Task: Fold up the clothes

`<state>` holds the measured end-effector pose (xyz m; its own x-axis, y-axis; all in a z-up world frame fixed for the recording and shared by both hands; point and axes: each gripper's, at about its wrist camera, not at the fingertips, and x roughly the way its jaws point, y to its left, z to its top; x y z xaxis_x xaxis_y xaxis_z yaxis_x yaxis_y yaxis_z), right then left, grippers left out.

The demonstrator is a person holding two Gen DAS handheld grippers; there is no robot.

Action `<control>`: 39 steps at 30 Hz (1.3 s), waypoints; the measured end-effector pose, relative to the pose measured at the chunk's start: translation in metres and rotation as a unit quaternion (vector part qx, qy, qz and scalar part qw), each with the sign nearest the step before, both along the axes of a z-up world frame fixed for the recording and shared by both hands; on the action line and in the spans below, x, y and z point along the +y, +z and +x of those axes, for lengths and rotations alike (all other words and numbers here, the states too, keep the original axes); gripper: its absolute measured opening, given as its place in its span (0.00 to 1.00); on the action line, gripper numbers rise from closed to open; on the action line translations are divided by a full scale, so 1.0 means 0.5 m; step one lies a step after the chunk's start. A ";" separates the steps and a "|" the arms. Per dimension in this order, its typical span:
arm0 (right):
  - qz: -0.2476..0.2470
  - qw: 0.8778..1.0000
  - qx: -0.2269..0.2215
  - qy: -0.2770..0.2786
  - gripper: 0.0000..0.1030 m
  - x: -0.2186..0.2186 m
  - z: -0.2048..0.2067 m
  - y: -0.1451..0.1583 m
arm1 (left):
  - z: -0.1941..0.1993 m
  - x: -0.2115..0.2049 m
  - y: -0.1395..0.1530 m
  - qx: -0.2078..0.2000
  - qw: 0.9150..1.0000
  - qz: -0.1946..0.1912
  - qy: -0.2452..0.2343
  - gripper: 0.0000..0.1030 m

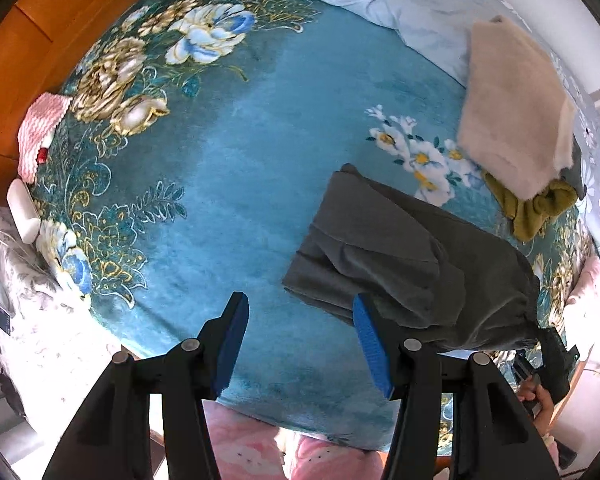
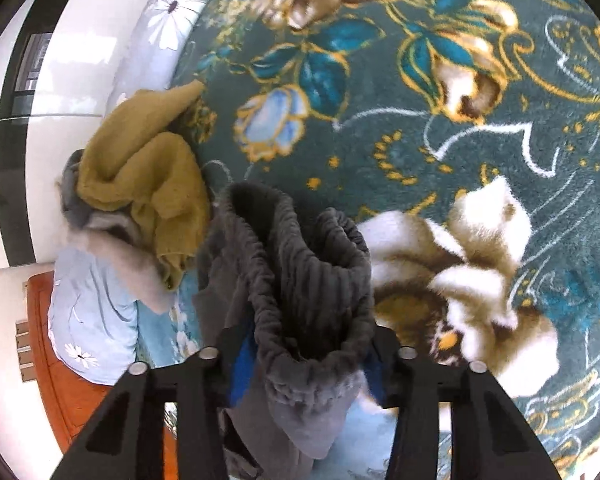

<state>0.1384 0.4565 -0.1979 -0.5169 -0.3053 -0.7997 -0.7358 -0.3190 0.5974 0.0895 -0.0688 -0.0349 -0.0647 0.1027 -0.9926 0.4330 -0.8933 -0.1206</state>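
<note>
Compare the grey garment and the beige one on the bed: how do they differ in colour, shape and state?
The grey garment is dark, while the beige garment is pale and fuzzy. The grey one lies loosely doubled and creased, its gathered band between the jaws of the right gripper; the beige one is a flat, neat shape that no gripper touches. The grey one lies on the blanket; the beige one rests on other clothes. Both are on the bed.
</note>
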 end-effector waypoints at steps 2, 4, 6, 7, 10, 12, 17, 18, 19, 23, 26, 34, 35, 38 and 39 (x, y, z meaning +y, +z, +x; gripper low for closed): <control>0.014 1.000 0.019 0.008 0.41 -0.013 0.004 0.033 | -0.003 -0.014 -0.003 0.003 1.000 0.009 -0.003 0.54; 0.041 0.998 0.038 0.025 0.40 -0.038 0.010 0.078 | -0.009 -0.029 -0.006 0.008 1.000 0.016 -0.010 0.54; 0.077 0.995 0.050 0.046 0.39 -0.075 0.011 0.136 | -0.016 -0.048 -0.007 0.013 1.000 0.023 -0.016 0.54; 0.091 0.993 0.053 0.054 0.39 -0.091 0.010 0.158 | -0.019 -0.060 -0.008 0.016 0.999 0.028 -0.016 0.54; 0.155 0.980 0.070 0.106 0.39 -0.174 -0.009 0.247 | -0.025 -0.099 -0.010 0.026 0.999 0.042 -0.012 0.54; 0.194 0.966 0.079 0.149 0.39 -0.232 -0.029 0.300 | -0.026 -0.124 -0.015 0.031 0.998 0.048 -0.011 0.54; 0.305 0.899 0.093 0.299 0.39 -0.451 -0.088 0.396 | -0.021 -0.190 -0.033 0.038 0.997 0.066 0.001 0.54; 0.324 0.882 0.092 0.329 0.39 -0.499 -0.097 0.404 | -0.019 -0.205 -0.038 0.038 0.997 0.071 0.006 0.54; 0.343 0.864 0.091 0.358 0.39 -0.547 -0.107 0.412 | -0.017 -0.218 -0.043 0.038 0.997 0.074 0.009 0.54; 0.397 0.798 0.060 0.449 0.39 -0.711 -0.128 0.388 | 0.001 -0.264 -0.060 0.040 0.996 0.075 0.021 0.54; 0.424 0.751 0.035 0.505 0.39 -0.816 -0.139 0.349 | 0.024 -0.299 -0.080 0.037 0.996 0.076 0.036 0.54; 0.447 0.691 -0.029 0.567 0.46 -0.934 -0.144 0.264 | 0.081 -0.371 -0.146 0.007 0.993 0.087 0.080 0.54; 0.443 0.691 -0.034 0.570 0.48 -0.938 -0.144 0.259 | 0.086 -0.376 -0.154 0.004 0.992 0.089 0.084 0.54; 0.399 0.706 -0.020 0.585 0.50 -0.943 -0.132 0.260 | 0.089 -0.379 -0.176 -0.008 0.991 0.098 0.095 0.54; 0.380 0.713 -0.012 0.589 0.51 -0.942 -0.127 0.261 | 0.086 -0.376 -0.180 -0.009 0.990 0.101 0.096 0.54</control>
<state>0.0747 -0.0144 -0.0674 -0.2428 0.0105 -0.9700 0.3018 -0.9495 -0.0858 0.1325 -0.2570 -0.1248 -0.0843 0.2874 -0.9541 0.5957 -0.7530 -0.2795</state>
